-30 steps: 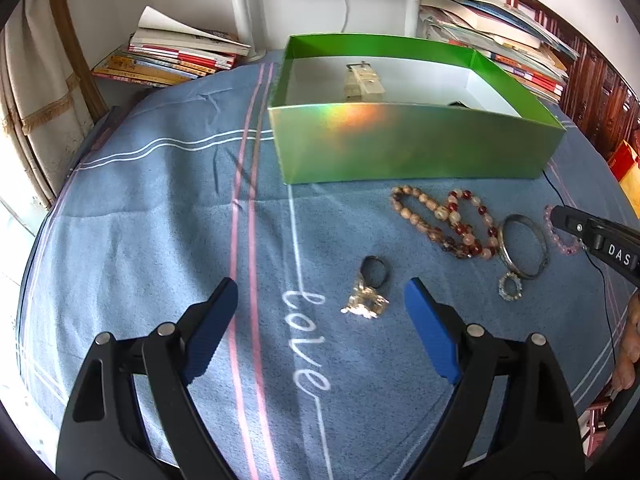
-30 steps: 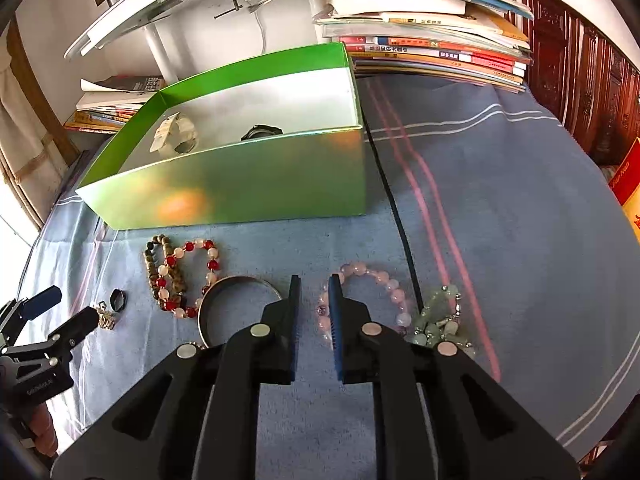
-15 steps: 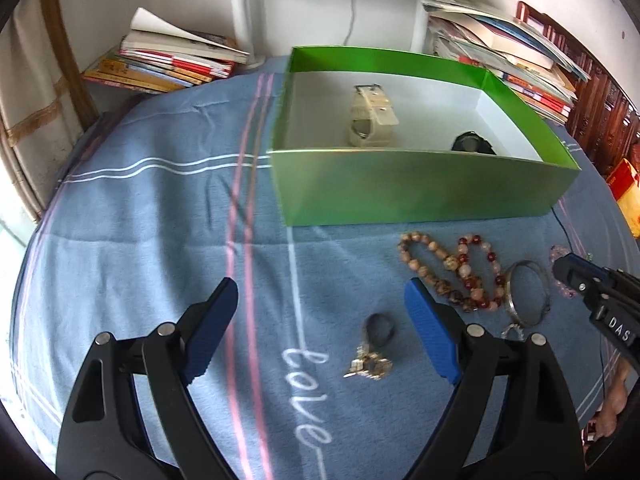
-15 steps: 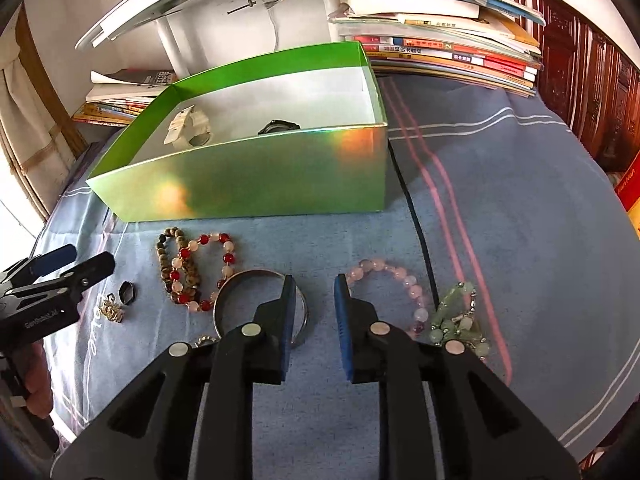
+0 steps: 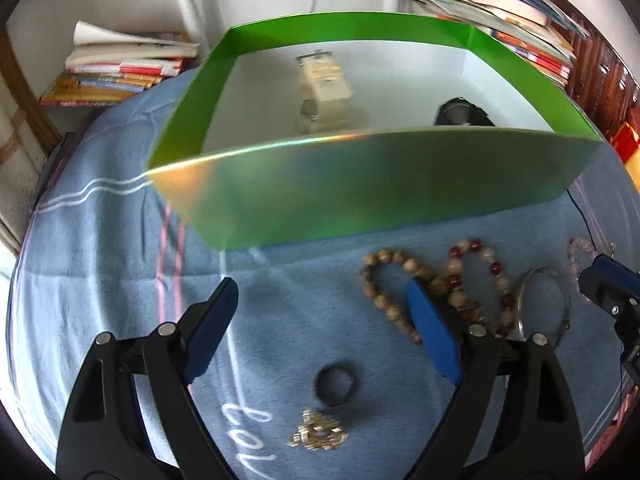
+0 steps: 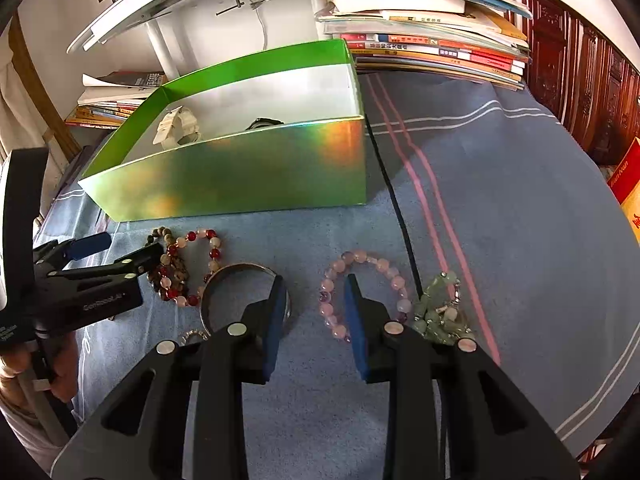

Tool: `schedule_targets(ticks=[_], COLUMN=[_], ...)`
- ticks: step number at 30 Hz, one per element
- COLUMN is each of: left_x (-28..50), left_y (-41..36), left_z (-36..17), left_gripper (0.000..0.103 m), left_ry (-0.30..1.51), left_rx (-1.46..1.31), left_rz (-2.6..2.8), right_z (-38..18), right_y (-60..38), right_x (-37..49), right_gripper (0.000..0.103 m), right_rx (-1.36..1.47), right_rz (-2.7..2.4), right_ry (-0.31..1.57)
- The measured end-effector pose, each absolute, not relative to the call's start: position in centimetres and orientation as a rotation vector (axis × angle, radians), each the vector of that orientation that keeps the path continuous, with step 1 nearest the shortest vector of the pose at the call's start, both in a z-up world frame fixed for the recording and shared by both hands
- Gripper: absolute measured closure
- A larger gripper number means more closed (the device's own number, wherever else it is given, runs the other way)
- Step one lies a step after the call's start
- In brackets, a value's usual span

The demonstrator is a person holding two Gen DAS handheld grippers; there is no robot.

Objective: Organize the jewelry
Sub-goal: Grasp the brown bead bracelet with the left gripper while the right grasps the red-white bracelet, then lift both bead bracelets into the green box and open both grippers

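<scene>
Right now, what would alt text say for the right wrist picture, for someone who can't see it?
The right claw, empty and opening, hangs over a blue cloth between a silver bangle and a pink bead bracelet. Behind them stands an open green box holding a cream watch; the left claw reaches in beside a red-and-brown bead bracelet.

Box ahead of both my grippers, jewelry on the cloth between.

Beyond my left gripper (image 5: 320,324) stands the box (image 5: 360,188), a watch (image 5: 324,92) inside; a ring (image 5: 335,383) and brooch (image 5: 318,435) lie between its fingers, beaded bracelets (image 5: 440,284) to its right. A bangle (image 6: 244,296) lies left of my right gripper (image 6: 314,320).
</scene>
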State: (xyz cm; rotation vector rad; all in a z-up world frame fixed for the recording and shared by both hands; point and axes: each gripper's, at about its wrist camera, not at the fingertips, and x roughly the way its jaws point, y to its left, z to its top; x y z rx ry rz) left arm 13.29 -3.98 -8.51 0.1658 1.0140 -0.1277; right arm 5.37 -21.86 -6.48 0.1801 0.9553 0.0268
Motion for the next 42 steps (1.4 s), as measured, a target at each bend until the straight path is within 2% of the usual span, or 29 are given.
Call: schedule_targets(ticks=[8,16,21,25,31,33,35,37,42], left_x=[12.8,12.4,11.8,11.8,11.4,11.3,11.3,11.2,11.5], left_y=[0.7,2.1,1.2,0.7,0.3,0.2,-0.1,-0.2,0.8], left_z=[-8.4,-8.4,-8.4,-8.3,-8.4,-8.4,-8.3,-8.3,-8.3], left_gripper=[0.017,0.017,0.031,0.049,0.051,0.055,0.069,0.073,0.074], left_ry=[1.03,1.024,0.996,1.001,1.015,1.014,1.015,1.016,1.028], left_rx=[0.129,0.124,0.149,0.133,0.112,0.115,0.118,0.125,0.097], left_rz=[-0.018,-0.005,-0.039,-0.086,-0.133,-0.14,-0.161,-0.161,-0.131], right_z=[-6.0,-7.7,-7.4,-7.4,-7.6,-7.7,-7.7,-7.7,-7.7], right_y=[-17.7,-13.0,-12.2,-11.5,-12.1,-12.5,-13.1,-13.8,-15.0], right_x=[8.7,11.2,11.2,10.9,10.9,10.9,10.9,10.8,10.7], right_gripper=[0.073,0.072,0.072,0.072,0.072,0.073,0.077,0.08,0.08], right_rx=[0.138,0.076,0.014,-0.055,-0.067,-0.063,-0.05,-0.035,-0.022], right_rz=[0.16,0.243,0.228,0.206,0.169,0.159,0.139,0.117,0.089], right_ry=[0.953,1.014,1.008,0.989,0.976,0.974,0.973,0.975,0.973])
